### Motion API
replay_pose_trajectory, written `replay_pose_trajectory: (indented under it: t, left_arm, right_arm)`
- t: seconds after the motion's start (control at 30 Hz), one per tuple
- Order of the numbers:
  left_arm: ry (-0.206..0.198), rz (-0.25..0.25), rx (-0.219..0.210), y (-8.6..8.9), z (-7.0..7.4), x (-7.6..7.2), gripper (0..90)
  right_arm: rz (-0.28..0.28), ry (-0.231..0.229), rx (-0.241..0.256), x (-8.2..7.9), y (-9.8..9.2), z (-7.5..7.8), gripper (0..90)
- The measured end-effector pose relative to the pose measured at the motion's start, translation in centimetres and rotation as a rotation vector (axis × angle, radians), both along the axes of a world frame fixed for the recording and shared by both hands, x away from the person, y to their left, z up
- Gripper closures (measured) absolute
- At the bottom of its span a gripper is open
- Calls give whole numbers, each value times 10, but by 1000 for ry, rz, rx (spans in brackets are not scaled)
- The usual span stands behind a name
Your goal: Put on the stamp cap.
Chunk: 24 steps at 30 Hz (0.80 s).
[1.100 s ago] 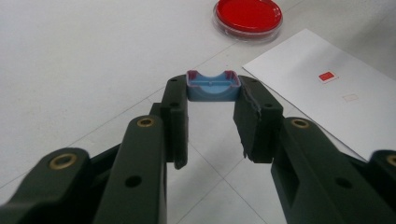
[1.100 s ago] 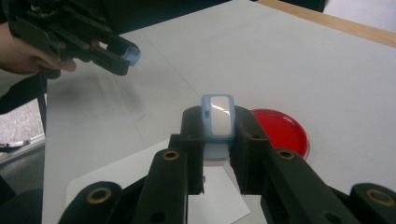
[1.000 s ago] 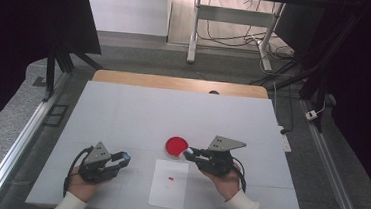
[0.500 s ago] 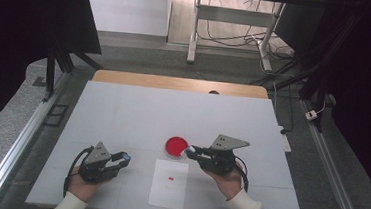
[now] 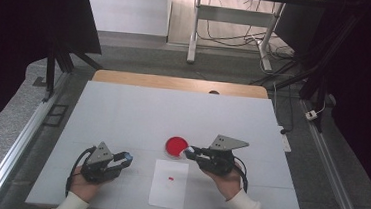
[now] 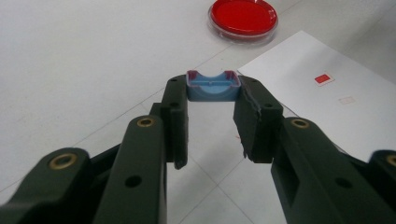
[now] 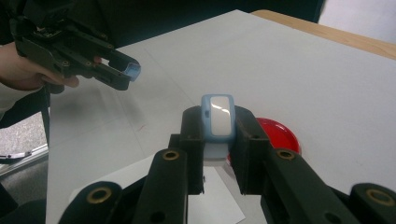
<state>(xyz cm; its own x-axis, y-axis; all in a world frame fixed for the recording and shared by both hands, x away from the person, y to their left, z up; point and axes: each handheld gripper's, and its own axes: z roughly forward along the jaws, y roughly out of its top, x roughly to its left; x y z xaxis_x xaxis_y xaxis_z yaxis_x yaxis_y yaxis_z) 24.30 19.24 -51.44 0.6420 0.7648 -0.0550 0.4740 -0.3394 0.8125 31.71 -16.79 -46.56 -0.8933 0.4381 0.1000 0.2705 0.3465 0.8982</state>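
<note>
My left gripper is shut on a small blue tray-like piece with a purple rim, held at its fingertips a little above the table. My right gripper is shut on a light-blue piece with a white glossy face, just beside the red round dish. A white paper sheet lies between the two hands, with a small red square on it. The left gripper also appears far off in the right gripper view.
The white table stretches away beyond the dish, with a wooden strip at its far edge. Metal rails run along both sides. A faint pale square sits on the paper near the red one.
The right gripper has edged slightly left toward the red dish. The left gripper has stayed in place.
</note>
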Motion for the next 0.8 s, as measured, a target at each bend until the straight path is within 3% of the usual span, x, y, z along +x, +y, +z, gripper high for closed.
replay_pose_trajectory:
  t: [0.8]
  left_arm:
    - [-23,-41,19,-27,1,6,652]
  right_arm:
    - [10,2,11,-2,4,0,751]
